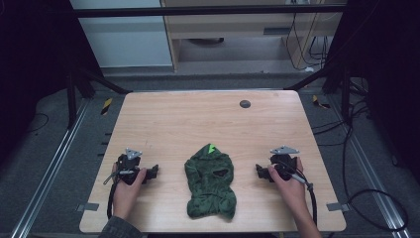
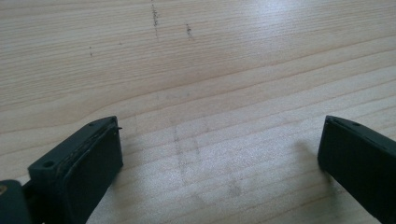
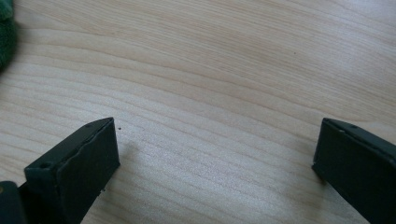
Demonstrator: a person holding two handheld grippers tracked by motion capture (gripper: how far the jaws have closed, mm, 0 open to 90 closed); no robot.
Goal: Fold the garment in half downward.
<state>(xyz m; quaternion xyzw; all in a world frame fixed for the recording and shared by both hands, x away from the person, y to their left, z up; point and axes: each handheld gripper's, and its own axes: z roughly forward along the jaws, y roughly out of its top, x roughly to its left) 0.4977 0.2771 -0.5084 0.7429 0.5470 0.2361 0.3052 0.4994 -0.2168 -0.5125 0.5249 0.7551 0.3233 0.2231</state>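
Overhead and gripper-mounted views of a light wooden table (image 1: pixel 173 119) with a small dark-green knitted garment (image 1: pixel 210 182), apparently a hooded piece with a bright green tag near its top, lying flat near the middle of the front half of the table. The garment sits between the two grippers, apart from both and touching neither. A small dark round disc (image 1: pixel 244 104) lies well apart from it, toward the far edge.

The left gripper (image 1: pixel 152 172), held in the person's left hand (image 1: pixel 126 191), rests on the table beside the garment's left edge; in the left gripper view its two black jaws stand wide apart over bare wood with nothing between them. The right gripper (image 1: pixel 258 171), held in the right hand (image 1: pixel 289 186), mirrors it on the other side; its jaws are likewise spread wide and empty, and a sliver of green fabric (image 3: pixel 5 32) appears at the upper left corner of the right gripper view.

Handling, as a judgement: the garment looks soft, limp and light, with a fuzzy surface unlikely to slip between the pads. It will not hold its shape when lifted, so a single pinch would let it sag and bunch. The likeliest holds are the outer edges or corners, one per gripper, where a jaw can slide under a fold of fabric against the table.
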